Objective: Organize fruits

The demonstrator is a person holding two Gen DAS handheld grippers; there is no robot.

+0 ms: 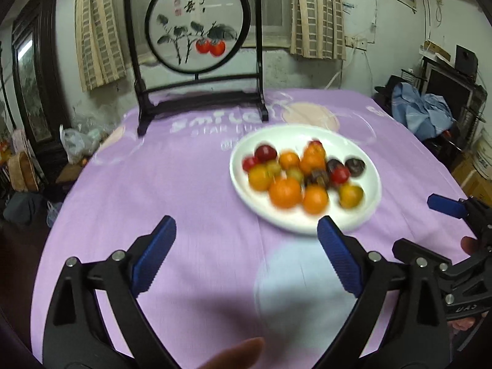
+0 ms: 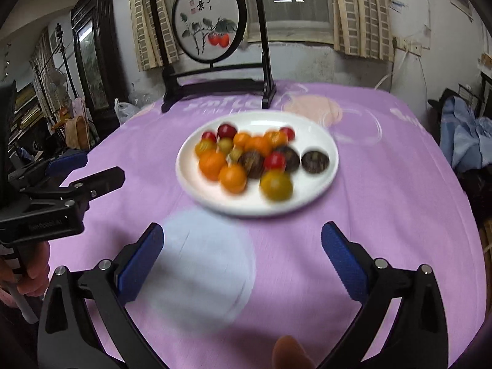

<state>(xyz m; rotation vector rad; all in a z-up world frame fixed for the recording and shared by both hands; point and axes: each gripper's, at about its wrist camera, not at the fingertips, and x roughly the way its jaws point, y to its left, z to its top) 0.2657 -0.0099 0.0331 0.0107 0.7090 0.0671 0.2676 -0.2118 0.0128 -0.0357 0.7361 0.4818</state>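
A white plate (image 1: pixel 363 215) (image 2: pixel 307 129) sits on the purple tablecloth and holds several small fruits: orange ones (image 1: pixel 285 192) (image 2: pixel 212 163), red ones (image 1: pixel 265 153) (image 2: pixel 274 160), yellow-green ones (image 1: pixel 350 196) (image 2: pixel 276 186) and dark brown ones (image 1: pixel 355 166) (image 2: pixel 315 161). My left gripper (image 1: pixel 246 230) is open and empty, just short of the plate's near left rim. My right gripper (image 2: pixel 243 233) is open and empty, just short of the plate's near rim. Both views are blurred.
A black framed round persimmon painting (image 1: pixel 196 21) (image 2: pixel 212 21) stands on the table behind the plate. The purple cloth (image 1: pixel 153 184) (image 2: pixel 399 184) covers the table. Clutter and furniture stand around the table's left and right edges.
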